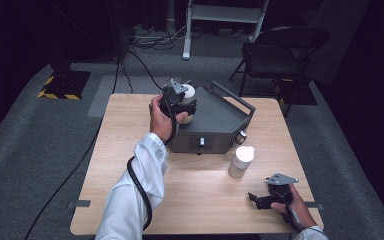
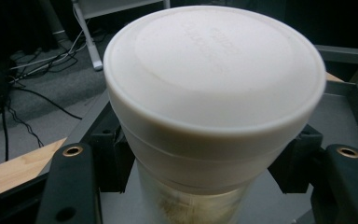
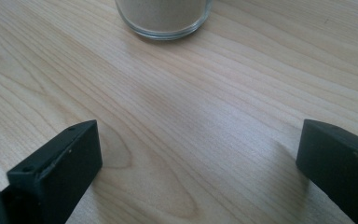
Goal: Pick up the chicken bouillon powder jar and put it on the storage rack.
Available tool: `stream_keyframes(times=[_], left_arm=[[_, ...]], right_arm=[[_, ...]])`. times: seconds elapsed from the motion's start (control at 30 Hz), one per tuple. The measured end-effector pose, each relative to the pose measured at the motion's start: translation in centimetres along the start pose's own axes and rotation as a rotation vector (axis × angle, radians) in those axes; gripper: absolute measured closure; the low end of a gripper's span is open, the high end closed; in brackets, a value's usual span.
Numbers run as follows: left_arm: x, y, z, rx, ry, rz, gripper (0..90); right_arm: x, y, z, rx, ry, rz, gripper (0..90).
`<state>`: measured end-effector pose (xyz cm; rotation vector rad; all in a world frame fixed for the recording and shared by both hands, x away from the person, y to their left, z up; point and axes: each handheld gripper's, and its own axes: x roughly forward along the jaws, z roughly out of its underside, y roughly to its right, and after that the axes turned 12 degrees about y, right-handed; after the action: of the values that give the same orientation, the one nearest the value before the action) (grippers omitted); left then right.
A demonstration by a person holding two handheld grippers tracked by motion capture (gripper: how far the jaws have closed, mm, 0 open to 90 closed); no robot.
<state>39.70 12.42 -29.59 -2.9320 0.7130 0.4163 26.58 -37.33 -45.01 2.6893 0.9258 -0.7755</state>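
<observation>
White-lidded jar (image 2: 214,107) is sitting clamped in left claw (image 1: 181,105) over grey box (image 1: 215,120); right claw (image 1: 269,199) is idling wide; lowering probably follows.

chair (image 1: 280,50) behind table | cables (image 1: 150,40) on floor | hazard-striped base (image 1: 62,85)

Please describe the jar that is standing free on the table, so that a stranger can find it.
Start at the grey metal box on the wooden table. Just off its front right corner stands a white-lidded jar. Unlike the similar jar at the box, no gripper holds it.
</observation>
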Motion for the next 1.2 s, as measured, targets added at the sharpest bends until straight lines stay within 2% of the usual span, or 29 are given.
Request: stream_keyframes(times=[0.07, 0.17, 0.23, 0.57, 0.8, 0.9, 1.2], left_arm=[[0.3, -0.3, 0.4, -0.016, -0.002, 0.005, 33.8], [0.5, -0.3, 0.6, -0.010, -0.006, 0.005, 33.7], [0.4, -0.7, 1.0, -0.027, 0.005, 0.013, 33.7], [0.4, -0.8, 1.8, -0.022, 0.034, 0.008, 33.4], [0.5, -0.6, 1.8, -0.019, 0.037, -0.001, 32.9], [0.5, -0.7, 2.0, -0.030, 0.043, -0.001, 31.5], [0.5, -0.7, 2.1, -0.021, 0.044, -0.007, 26.8]], right_arm=[[0.0, 0.0, 0.0, -0.001, 0.001, -0.001, 0.0], [0.0, 0.0, 0.0, -0.001, 0.001, -0.002, 0.0], [0.0, 0.0, 0.0, -0.001, 0.001, -0.002, 0.0], [0.0, 0.1, 0.0, -0.002, 0.000, -0.004, 0.0], [0.0, 0.1, 0.0, -0.003, 0.000, -0.006, 0.0], [0.0, 0.1, 0.0, -0.003, 0.000, -0.006, 0.0], [0.0, 0.1, 0.0, -0.004, 0.000, -0.007, 0.0]])
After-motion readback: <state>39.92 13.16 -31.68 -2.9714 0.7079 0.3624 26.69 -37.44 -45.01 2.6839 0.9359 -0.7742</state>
